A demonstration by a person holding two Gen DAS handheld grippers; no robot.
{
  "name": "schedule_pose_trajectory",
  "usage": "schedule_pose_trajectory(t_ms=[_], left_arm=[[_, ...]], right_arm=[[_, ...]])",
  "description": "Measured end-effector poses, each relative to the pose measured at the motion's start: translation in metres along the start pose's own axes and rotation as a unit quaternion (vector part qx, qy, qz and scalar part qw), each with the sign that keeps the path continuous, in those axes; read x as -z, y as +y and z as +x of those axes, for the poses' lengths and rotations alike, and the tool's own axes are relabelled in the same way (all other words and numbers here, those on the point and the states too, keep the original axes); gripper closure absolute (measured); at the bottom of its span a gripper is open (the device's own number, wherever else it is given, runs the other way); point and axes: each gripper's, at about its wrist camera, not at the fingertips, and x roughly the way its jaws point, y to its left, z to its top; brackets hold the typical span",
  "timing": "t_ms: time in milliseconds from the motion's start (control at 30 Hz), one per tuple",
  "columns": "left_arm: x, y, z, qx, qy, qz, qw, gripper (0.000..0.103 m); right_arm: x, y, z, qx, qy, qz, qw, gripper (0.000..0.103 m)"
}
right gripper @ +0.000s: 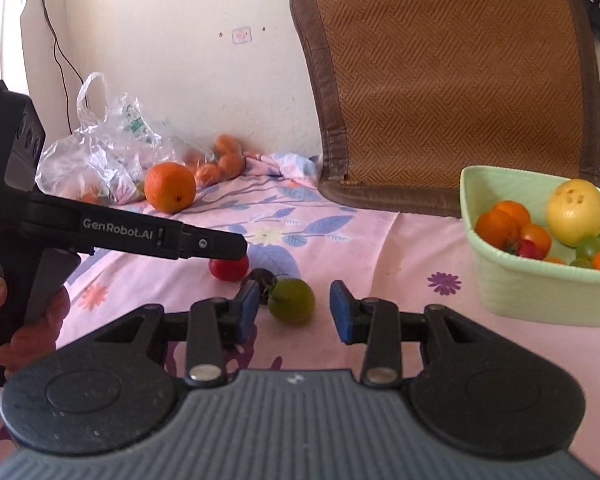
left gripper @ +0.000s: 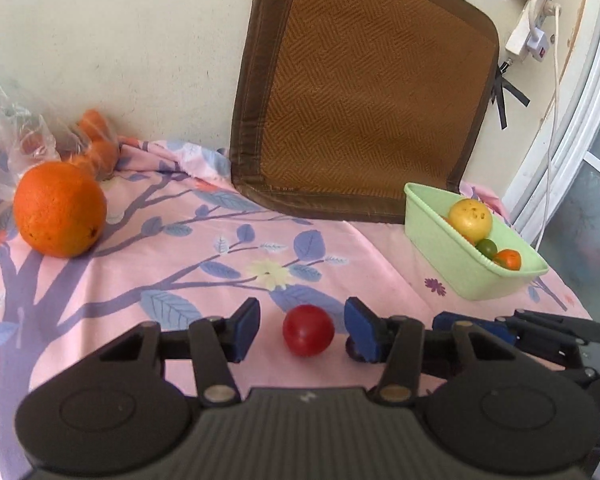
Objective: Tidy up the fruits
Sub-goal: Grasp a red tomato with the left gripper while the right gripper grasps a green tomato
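Left wrist view: the left claw (left gripper: pixel 302 330) stands open around a red tomato (left gripper: pixel 308 330) on the pink floral cloth (left gripper: pixel 204 248), pads clear of it. The right claw (right gripper: pixel 294 310) is open too, a green fruit (right gripper: pixel 292 300) between its pads, untouched. A green basket (right gripper: pixel 512 280) holds the sorted fruit.

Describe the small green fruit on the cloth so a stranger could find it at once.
On the pink floral cloth, left of the pale green plastic basket, lies a small round green fruit. It sits loose beside a red tomato and a dark fruit, the only green one outside the basket.
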Motion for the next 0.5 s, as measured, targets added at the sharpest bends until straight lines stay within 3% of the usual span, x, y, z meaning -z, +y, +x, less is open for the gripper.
schedule_pose_trajectory(t_ms=[67,100,233,367,500], left_arm=[[0.006,0.005,0.002,0.012,-0.001,-0.007,0.9999,0.066],[0.008,0.006,0.001,0.024,-0.001,-0.012,0.9996,0.074],[0.010,0.008,-0.013,0.027,-0.015,-0.040,0.9987,0.074],[0.022,-0.009,-0.062,0.031,-0.059,-0.033,0.9973,0.074],[0.060,-0.057,-0.101,0.060,-0.064,0.012,0.9961,0.074]], right_arm=[[-0.001,-0.002,0.008,-0.004,0.021,0.006,1.000,0.062],[-0.001,-0.003,0.009,-0.008,0.023,0.009,1.000,0.071],[0.002,-0.004,-0.004,0.007,0.004,0.019,1.000,0.074],[0.016,-0.005,-0.054,0.014,-0.044,0.044,0.998,0.074],[0.056,0.006,-0.114,0.045,-0.064,0.049,0.996,0.074]])
